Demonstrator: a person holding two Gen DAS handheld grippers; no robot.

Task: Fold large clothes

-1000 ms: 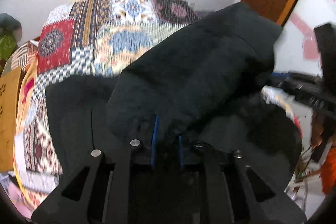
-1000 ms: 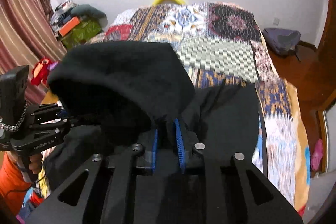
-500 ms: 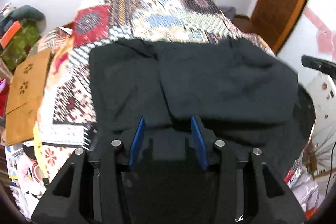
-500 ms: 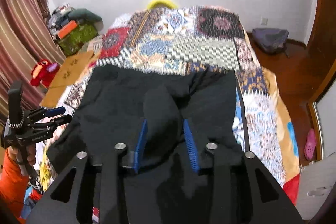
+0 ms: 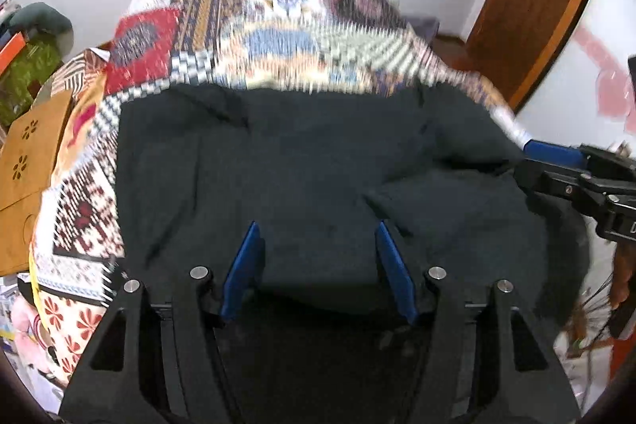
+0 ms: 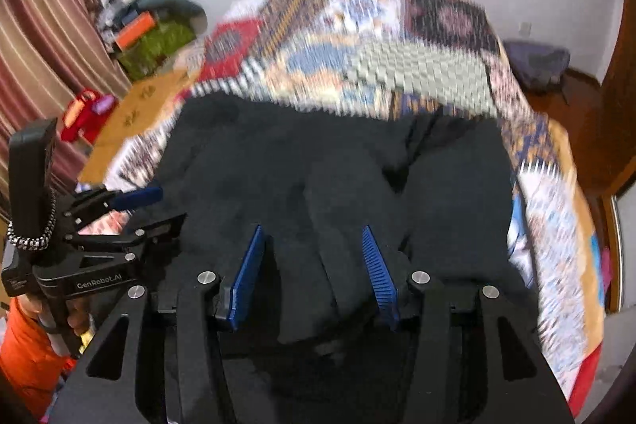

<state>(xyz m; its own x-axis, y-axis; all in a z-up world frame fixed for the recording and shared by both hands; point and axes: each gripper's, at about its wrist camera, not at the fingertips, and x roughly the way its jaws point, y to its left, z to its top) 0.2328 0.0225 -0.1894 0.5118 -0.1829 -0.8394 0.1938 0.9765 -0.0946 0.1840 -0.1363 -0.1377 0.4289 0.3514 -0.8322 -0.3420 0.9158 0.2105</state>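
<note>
A large black garment (image 5: pixel 310 161) lies spread over the near end of a patchwork-covered bed (image 5: pixel 278 38); it also fills the right wrist view (image 6: pixel 318 165). My left gripper (image 5: pixel 318 237) is open, its blue pads standing wide apart just above the garment's near edge. My right gripper (image 6: pixel 314 241) is open too, with a fold of the black cloth lying loose between its pads. The right gripper shows at the right edge of the left wrist view (image 5: pixel 556 161), and the left gripper at the left of the right wrist view (image 6: pixel 131 205). Both views are motion-blurred.
A brown wooden door (image 5: pixel 536 6) stands to the right of the bed. Cardboard (image 5: pixel 28 150), a striped curtain (image 6: pixel 43 38), a red toy (image 6: pixel 83 110) and piled clutter (image 6: pixel 155 30) sit on the left. A dark bag (image 6: pixel 536 62) lies on the floor.
Both grippers held the garment's edge lifted and shut on it; they have let it go, opened wide and the cloth now lies folded flat on the bed.
</note>
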